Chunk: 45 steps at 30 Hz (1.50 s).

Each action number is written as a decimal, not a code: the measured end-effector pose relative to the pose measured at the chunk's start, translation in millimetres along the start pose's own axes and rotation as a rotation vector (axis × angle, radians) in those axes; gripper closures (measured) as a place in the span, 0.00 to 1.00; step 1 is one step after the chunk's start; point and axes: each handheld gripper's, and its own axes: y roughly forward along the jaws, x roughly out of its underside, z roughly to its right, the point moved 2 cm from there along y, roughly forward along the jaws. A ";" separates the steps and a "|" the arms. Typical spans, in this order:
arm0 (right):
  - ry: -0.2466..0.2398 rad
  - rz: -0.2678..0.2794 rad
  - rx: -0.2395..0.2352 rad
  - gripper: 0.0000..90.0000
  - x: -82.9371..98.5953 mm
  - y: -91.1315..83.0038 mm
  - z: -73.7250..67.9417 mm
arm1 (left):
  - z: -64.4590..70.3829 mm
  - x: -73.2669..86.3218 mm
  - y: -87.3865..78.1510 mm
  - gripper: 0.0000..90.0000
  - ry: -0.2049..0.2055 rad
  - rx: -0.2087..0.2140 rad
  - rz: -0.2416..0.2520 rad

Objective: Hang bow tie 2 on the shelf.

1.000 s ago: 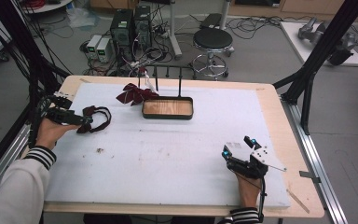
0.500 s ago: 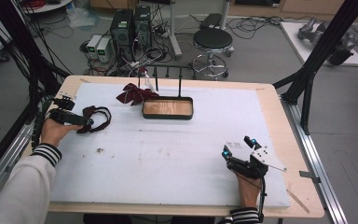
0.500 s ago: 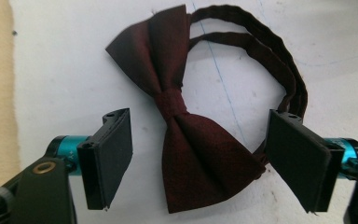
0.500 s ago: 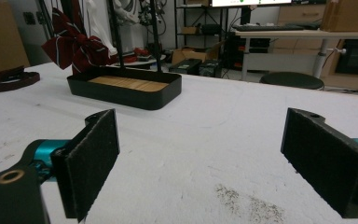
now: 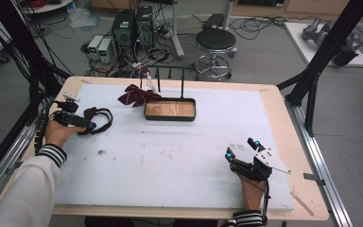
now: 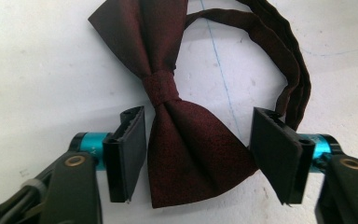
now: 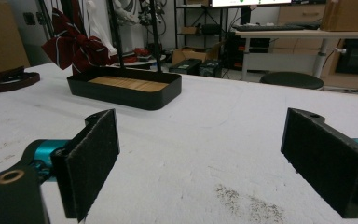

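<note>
The left gripper (image 6: 198, 154) hovers with jaws apart on either side of one wing of a dark red bow tie (image 6: 177, 112) lying flat on the white bench (image 5: 179, 156) at its left side. The right gripper (image 5: 243, 153) rests near the front right, jaws wide apart, facing a black wooden-bottomed tray (image 5: 170, 109).

Dark maroon bow tie (image 6: 177, 121) with a knotted centre and a looped neck strap (image 6: 289, 60), lying flat near the left edge of the white tabletop (image 5: 179, 161), one wing between the open jaws. Second maroon bow (image 5: 134, 96) at the far edge, just left of a shallow black tray (image 5: 170, 109) with a wooden floor, two upright black rods at its back.
</note>
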 end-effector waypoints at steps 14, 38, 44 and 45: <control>0.001 -0.001 0.002 0.12 0.0 -0.1 -0.2 | 3.0 0.9 4.3 0.75 0.014 -0.066 -0.025; 0.000 -0.001 0.002 0.12 0.1 0.0 -0.1 | 14.4 -0.4 -14.9 0.85 0.112 -0.089 0.119; -0.003 -0.008 0.002 0.12 0.0 0.3 0.0 | 16.2 0.8 -24.8 0.85 0.127 -0.077 0.193; -0.007 -0.007 0.002 0.12 0.0 0.4 0.2 | 16.5 1.5 -26.5 0.85 0.127 -0.073 0.203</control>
